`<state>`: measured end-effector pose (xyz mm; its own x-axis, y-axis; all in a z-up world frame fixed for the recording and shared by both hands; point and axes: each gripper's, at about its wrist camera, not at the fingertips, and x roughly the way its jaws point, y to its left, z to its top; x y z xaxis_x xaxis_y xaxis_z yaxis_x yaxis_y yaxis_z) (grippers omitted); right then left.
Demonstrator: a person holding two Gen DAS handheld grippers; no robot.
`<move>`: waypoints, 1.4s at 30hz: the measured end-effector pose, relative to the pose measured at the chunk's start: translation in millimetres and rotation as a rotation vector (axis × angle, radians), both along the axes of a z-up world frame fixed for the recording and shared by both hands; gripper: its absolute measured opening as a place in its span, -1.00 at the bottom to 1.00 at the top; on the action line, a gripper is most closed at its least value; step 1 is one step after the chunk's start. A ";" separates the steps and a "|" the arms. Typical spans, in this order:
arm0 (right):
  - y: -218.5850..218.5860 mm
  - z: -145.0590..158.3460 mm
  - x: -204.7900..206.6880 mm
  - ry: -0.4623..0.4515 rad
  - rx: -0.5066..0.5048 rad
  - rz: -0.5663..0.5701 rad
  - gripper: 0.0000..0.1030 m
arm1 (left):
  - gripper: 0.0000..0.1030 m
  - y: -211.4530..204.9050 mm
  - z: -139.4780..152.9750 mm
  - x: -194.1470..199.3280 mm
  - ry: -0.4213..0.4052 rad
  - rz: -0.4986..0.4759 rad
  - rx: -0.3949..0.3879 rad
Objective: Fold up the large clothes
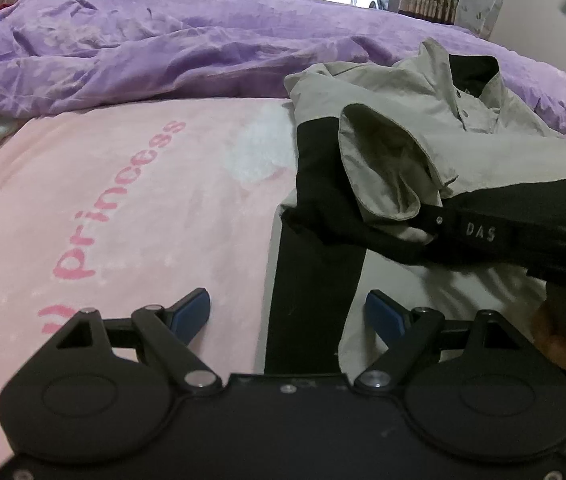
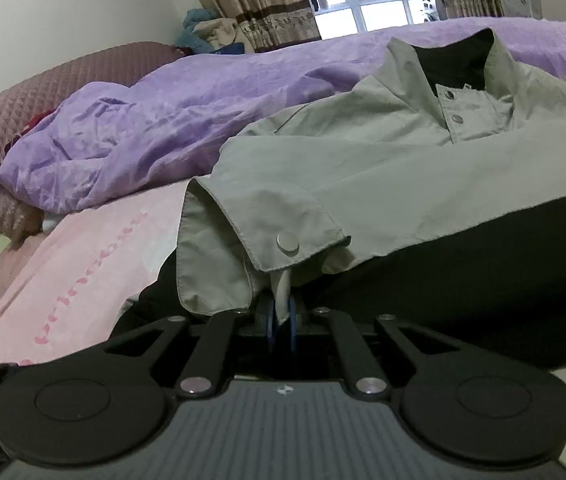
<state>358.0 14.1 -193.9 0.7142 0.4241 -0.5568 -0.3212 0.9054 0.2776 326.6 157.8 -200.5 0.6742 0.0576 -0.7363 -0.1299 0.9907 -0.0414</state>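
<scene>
A grey-green and black jacket [image 1: 483, 160] lies on the bed, collar toward the window, one sleeve folded across its body. My left gripper [image 1: 288, 314] is open and empty, low over the jacket's left edge where a black panel [image 1: 315, 300] meets the pink blanket. In the right wrist view my right gripper [image 2: 281, 320] is shut on the jacket's sleeve cuff [image 2: 267, 244], pinching a fold of grey-green cloth between the blue pads, and holds it over the jacket [image 2: 423, 168]. The right gripper also shows as a dark shape at the right edge of the left wrist view [image 1: 563, 248].
A pink blanket [image 1: 123, 208] with "Princess" lettering covers the near bed. A rumpled purple duvet [image 1: 163, 52] lies behind the jacket. A quilted brown headboard [image 2: 15, 120] is at left, and a window with curtains [image 2: 383, 4] at the back.
</scene>
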 end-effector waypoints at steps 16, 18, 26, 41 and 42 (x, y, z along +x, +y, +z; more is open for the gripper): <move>8.2 -0.5 -8.9 -0.009 0.005 -0.039 -0.69 | 0.68 6.3 -3.3 19.2 -0.022 0.045 -0.014; 6.4 -1.1 -8.5 -0.011 0.016 -0.036 -0.70 | 0.68 5.8 -5.9 21.7 -0.015 0.046 -0.010; 13.4 1.8 -13.5 -0.047 -0.037 -0.022 -0.65 | 0.68 7.8 1.2 19.2 -0.024 0.060 -0.019; -171.7 99.4 -98.6 -0.214 0.035 -0.127 -0.23 | 0.68 -11.0 54.4 -46.7 -0.115 0.031 -0.020; -189.6 100.0 -105.8 -0.205 0.010 -0.155 -0.23 | 0.68 -15.6 54.4 -54.2 -0.115 0.019 -0.015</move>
